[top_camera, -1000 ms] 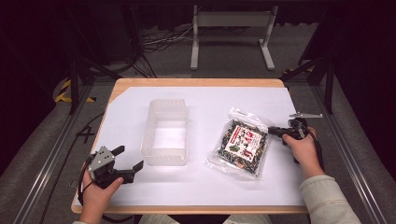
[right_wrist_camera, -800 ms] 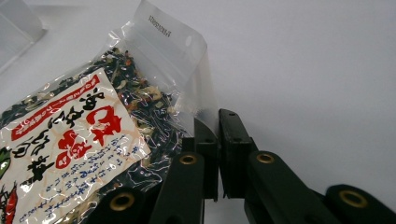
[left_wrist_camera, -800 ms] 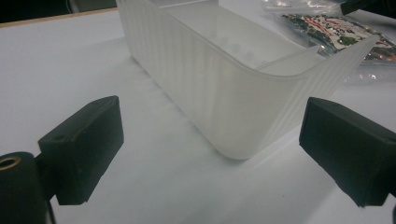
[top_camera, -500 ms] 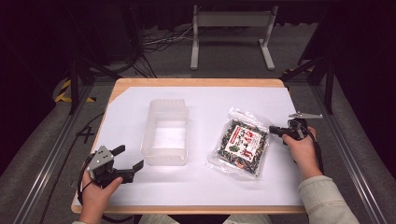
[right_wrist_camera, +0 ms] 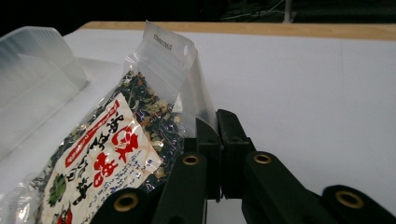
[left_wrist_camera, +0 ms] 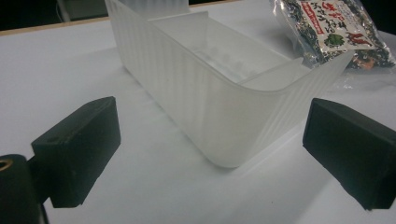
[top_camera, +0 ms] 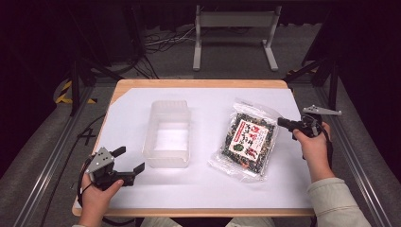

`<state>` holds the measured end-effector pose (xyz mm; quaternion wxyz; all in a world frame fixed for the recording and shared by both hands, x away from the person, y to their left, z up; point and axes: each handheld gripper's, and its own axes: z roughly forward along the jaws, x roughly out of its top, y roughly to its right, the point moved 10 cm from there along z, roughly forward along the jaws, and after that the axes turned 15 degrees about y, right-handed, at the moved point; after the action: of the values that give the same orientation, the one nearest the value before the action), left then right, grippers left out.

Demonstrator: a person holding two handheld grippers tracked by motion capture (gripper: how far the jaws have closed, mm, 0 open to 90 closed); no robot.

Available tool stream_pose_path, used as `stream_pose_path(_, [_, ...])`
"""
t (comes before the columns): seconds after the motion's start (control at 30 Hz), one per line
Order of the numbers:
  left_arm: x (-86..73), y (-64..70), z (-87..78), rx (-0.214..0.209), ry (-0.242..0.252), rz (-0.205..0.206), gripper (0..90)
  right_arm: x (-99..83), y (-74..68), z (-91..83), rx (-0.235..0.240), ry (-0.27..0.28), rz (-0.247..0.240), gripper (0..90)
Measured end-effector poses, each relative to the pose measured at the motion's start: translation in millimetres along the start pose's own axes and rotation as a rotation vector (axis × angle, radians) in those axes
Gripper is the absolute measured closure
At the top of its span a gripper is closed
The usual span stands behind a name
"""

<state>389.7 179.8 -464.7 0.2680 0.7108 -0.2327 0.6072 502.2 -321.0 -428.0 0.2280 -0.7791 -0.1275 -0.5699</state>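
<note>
Clearly the right gripper (right_wrist_camera: 218, 135) has its fingers (right_wrist_camera: 208, 140) pressed together on the clear edge of the packet (top_camera: 247, 139) — in the right gripper view the plastic seam of that bag runs down between the two black fingers, and the printed face with red lettering tilts up just to their left. From above, this gripper meets the packet at its side away from the tub, held by the person's right hand (top_camera: 313, 147), with a pale sleeve (top_camera: 336, 204) behind it.

The left gripper (top_camera: 124, 161) has its fingers (left_wrist_camera: 77, 151) spread wide and holds nothing. In the left gripper view they stand far apart, and the near rounded corner of the tub (left_wrist_camera: 219, 100) sits between them but farther off, not touching either one. From above, this gripper lies near the tub's near left corner, a little apart from it, in the person's left hand (top_camera: 99, 189).

The tub is translucent white plastic with ribbed walls, upright, with nothing inside that can be made out. The packet lies just to the right of the tub with a strip of white sheet between them — its top seal points away from the person and it holds dark flakes with lighter bits. Both rest on the white-covered tabletop (top_camera: 198, 187), whose wooden rim shows beyond the tub.
</note>
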Motion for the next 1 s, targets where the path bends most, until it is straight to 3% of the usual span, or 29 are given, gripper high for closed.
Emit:
stream_pose_path(0.1, [0.4,-0.6,-0.5,-0.001,0.0,0.004,4.4,12.1,-6.2,-5.3,0.011,0.029,-0.012,89.7])
stream_pose_path(0.17, [2.9,-2.0,-2.4,0.015,0.003,0.036,5.4,21.6,-11.6,-9.8,0.021,0.053,-0.022,89.7])
stream_pose_path(0.47, [4.8,-2.4,-4.0,0.021,0.002,0.038,6.0,54.4,-32.1,-30.4,0.067,0.139,-0.069,89.8])
stream_pose_path(0.63, [6.0,-1.0,-5.2,0.017,-0.009,0.058,7.9,71.7,-48.4,-44.2,0.115,0.198,-0.072,89.9])
stream_pose_path(1.0, [9.1,-0.2,-6.6,0.018,0.0,0.06,8.2,92.0,-77.9,-64.1,0.19,0.272,-0.105,90.0])
